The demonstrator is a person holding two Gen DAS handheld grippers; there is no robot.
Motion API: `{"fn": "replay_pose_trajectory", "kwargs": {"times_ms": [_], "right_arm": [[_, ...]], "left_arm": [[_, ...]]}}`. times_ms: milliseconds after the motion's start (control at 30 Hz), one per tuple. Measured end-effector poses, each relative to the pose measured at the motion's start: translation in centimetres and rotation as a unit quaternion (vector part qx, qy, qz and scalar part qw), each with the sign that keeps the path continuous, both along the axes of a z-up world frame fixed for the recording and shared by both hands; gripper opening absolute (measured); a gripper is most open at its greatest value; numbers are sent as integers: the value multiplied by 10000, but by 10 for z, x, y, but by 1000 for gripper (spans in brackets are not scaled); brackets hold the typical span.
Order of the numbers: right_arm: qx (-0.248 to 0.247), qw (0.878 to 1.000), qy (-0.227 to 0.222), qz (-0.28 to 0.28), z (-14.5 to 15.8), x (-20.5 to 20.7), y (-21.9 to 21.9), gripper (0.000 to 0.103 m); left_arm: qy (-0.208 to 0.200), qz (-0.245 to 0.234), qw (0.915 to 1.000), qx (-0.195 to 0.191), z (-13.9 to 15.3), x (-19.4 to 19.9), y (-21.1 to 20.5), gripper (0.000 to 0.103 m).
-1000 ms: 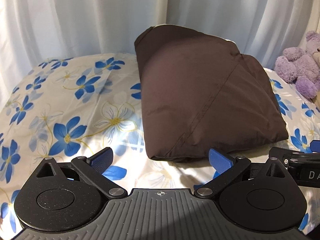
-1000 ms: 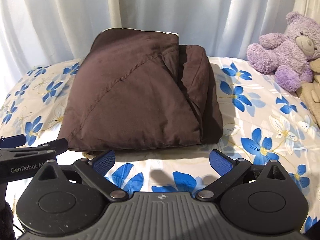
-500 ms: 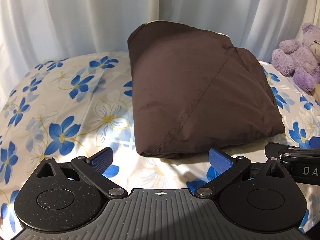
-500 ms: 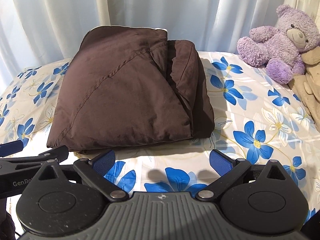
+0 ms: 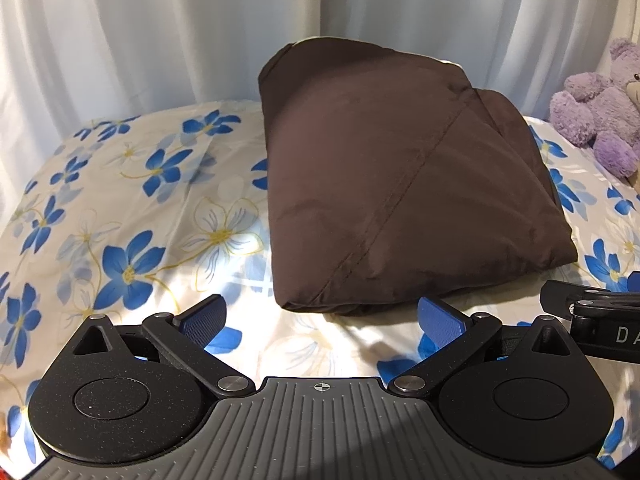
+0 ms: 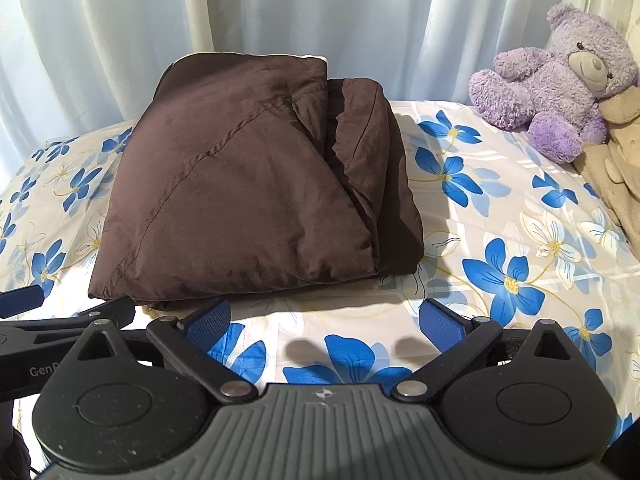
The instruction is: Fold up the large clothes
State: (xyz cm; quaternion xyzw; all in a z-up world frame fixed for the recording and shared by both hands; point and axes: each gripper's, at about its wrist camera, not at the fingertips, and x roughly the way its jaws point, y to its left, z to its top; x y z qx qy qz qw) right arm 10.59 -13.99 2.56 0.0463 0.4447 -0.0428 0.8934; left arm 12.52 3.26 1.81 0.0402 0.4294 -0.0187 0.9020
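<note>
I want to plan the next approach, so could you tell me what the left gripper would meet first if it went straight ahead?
Most likely the near edge of the folded dark brown garment; the left gripper is open, just short of it.

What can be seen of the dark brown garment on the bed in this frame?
The dark brown garment lies folded into a thick, puffy rectangular bundle on the floral bedsheet, its far end near the white curtain. The fabric looks smooth and slightly shiny, with a stitched seam running diagonally across the top panel. On its right side, layered folded edges show. A pale lining peeks out at the far edge. Neither claw touches it: the left claw and right claw are both open, in front of its near edge.
</note>
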Motion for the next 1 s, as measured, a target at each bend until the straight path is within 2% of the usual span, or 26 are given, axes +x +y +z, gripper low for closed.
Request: {"fn": "replay_pose_trajectory", "kwargs": {"times_ms": [1000], "right_arm": [[-8,10000,-65,-39,1,3,-8,101]], "left_arm": [[177,33,9998,93,-5,5,-6,103]]}}
